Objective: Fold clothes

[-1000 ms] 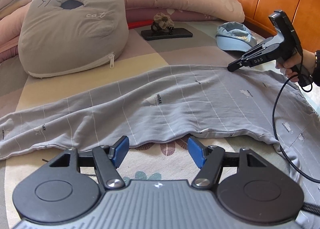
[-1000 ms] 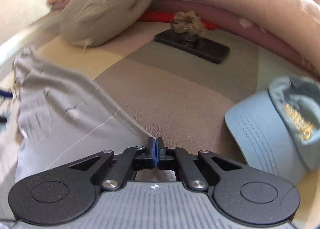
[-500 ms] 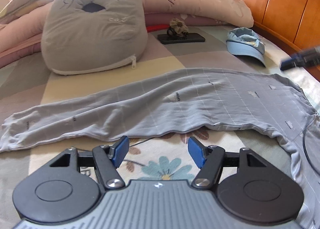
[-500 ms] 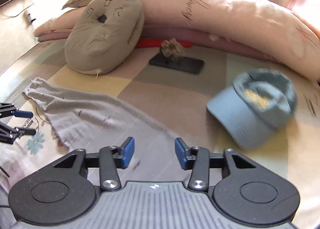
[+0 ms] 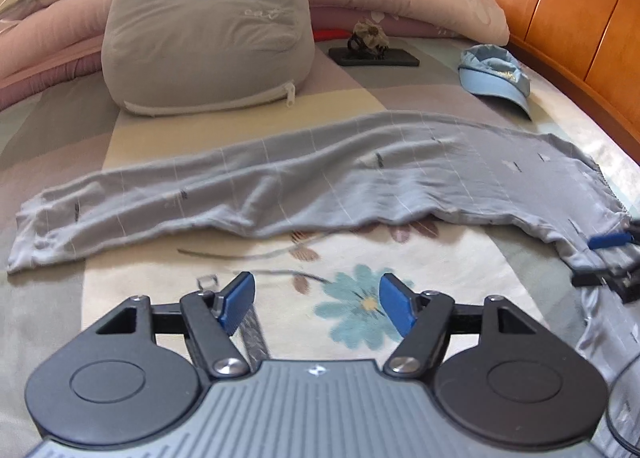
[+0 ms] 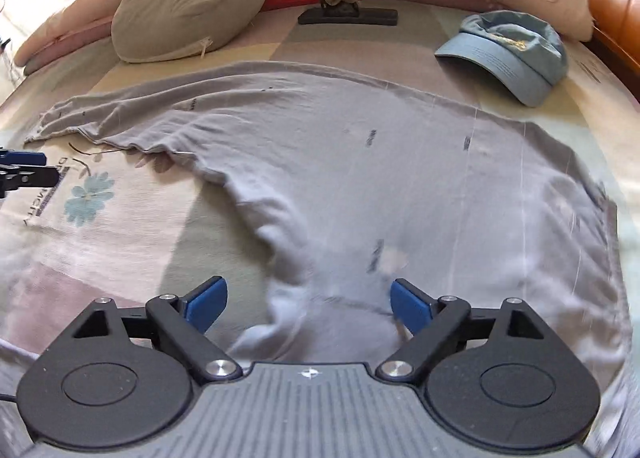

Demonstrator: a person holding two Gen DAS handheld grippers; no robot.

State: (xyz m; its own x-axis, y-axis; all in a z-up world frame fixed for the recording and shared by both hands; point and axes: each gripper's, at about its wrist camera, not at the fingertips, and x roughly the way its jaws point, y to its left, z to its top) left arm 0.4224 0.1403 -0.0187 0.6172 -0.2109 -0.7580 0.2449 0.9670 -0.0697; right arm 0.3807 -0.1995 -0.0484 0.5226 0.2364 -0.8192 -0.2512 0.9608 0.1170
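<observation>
The left gripper points forward and downward, its blue fingers set apart with nothing between them. The right gripper also tilts downward; its jaws have just been opening and now stand wide, the blue fingers spread to either side, pressing on nothing. From the left wrist view, the right gripper's fingertips show at the right edge; from the right wrist view, the left gripper's tips show at the left edge.
</observation>
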